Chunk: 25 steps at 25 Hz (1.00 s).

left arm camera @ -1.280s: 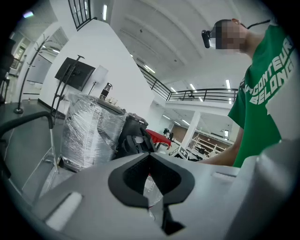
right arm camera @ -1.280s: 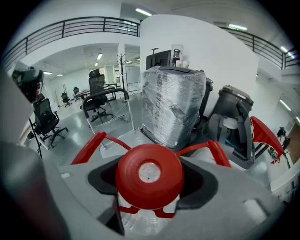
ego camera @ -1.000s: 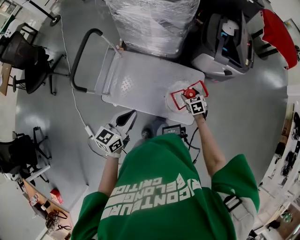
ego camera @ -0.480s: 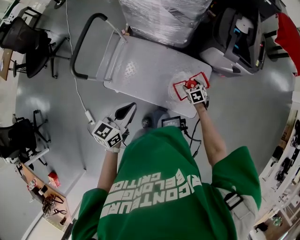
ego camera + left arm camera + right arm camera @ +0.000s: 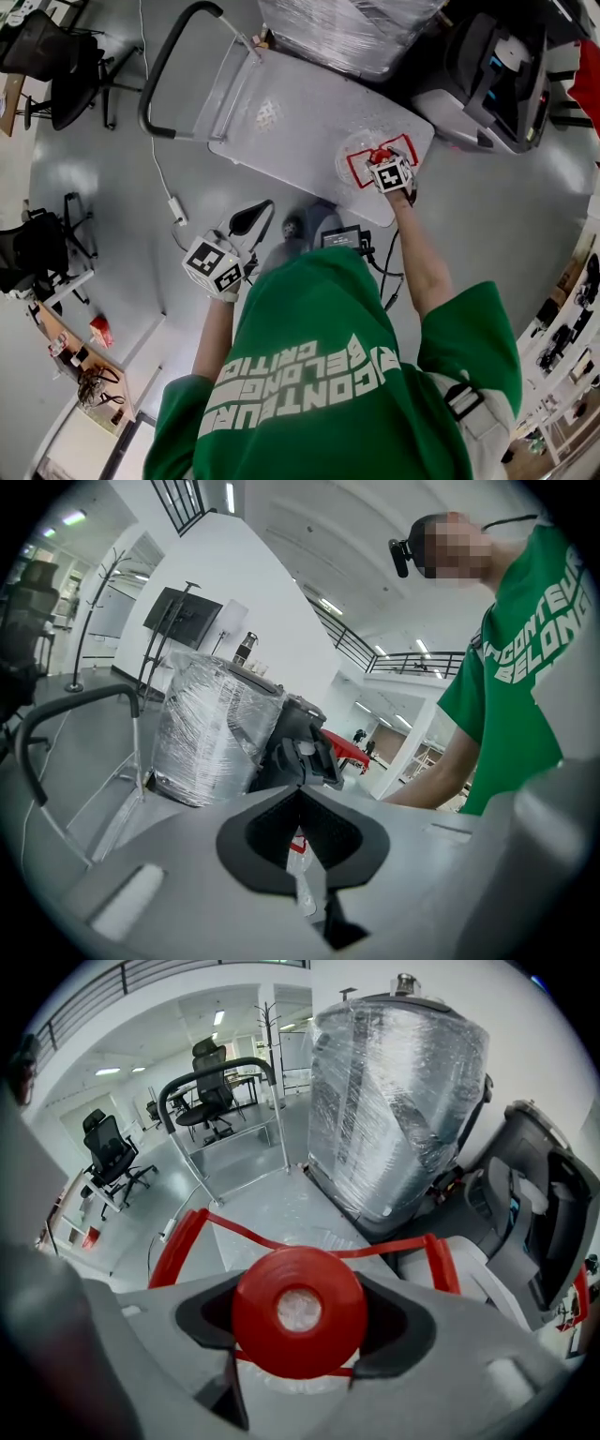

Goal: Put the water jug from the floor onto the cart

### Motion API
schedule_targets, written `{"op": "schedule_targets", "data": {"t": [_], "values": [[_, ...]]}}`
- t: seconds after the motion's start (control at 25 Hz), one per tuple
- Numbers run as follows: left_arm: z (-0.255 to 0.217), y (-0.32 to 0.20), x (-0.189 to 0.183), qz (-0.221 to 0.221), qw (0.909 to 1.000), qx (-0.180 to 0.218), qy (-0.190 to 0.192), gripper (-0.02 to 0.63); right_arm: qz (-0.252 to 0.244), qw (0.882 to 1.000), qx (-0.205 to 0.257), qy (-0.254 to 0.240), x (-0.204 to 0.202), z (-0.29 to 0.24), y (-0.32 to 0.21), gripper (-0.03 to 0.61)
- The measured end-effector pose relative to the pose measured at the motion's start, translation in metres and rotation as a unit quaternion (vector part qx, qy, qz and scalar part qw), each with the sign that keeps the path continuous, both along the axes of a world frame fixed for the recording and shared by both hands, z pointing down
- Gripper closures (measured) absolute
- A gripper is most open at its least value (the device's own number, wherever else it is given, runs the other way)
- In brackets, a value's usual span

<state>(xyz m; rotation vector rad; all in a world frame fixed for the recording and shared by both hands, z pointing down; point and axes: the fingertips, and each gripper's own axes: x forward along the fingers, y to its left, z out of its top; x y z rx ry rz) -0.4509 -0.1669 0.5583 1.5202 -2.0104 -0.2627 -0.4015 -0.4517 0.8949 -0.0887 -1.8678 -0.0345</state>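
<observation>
The water jug (image 5: 361, 159) is clear plastic with a red carry frame and a red cap (image 5: 298, 1309). It stands at the near right corner of the grey cart deck (image 5: 281, 122). My right gripper (image 5: 380, 161) is straight above it, shut on the red cap, with a jaw on each side of the cap in the right gripper view (image 5: 298, 1314). My left gripper (image 5: 246, 223) hangs over the floor near the cart's front edge, jaws together and nothing held. In the left gripper view (image 5: 302, 794) a sliver of the jug (image 5: 298, 860) shows behind the jaws.
The cart's black push handle (image 5: 159, 75) is at its left end. A film-wrapped load (image 5: 347, 28) stands behind the cart, with a grey machine (image 5: 497, 84) to its right. A white cable and adapter (image 5: 176, 208) and a black box (image 5: 342, 239) lie on the floor. Office chairs (image 5: 56, 66) are far left.
The head view has drifted, so the cart and jug sit slightly higher in frame. My right gripper stays on the cap at the same cart corner. The left gripper has barely moved.
</observation>
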Motion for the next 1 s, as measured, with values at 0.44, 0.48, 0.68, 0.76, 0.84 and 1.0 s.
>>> {"op": "schedule_targets", "data": {"t": [0.44,0.48,0.68,0.76,0.84,1.0], "values": [[0.008,0.012,-0.002,-0.020,0.9990,-0.031,0.025,0.604,-0.002,0.999,0.012,0.046,-0.010,0.037,0.000,0.276],[0.008,0.013,-0.002,-0.021,0.9989,-0.032,0.026,0.604,-0.003,0.999,0.014,0.047,-0.011,0.039,0.000,0.276],[0.009,0.013,-0.004,-0.026,0.9986,-0.037,0.028,0.604,-0.003,0.999,0.018,0.047,-0.014,0.044,-0.001,0.276],[0.009,0.012,-0.003,-0.027,0.9986,-0.037,0.029,0.604,-0.002,0.998,0.019,0.055,-0.011,0.047,-0.002,0.276],[0.009,0.012,-0.002,-0.026,0.9986,-0.036,0.030,0.604,-0.002,0.998,0.018,0.060,-0.010,0.049,0.000,0.276],[0.009,0.012,0.001,-0.026,0.9985,-0.036,0.032,0.604,-0.011,0.999,0.012,0.047,-0.017,0.050,0.005,0.276]]}}
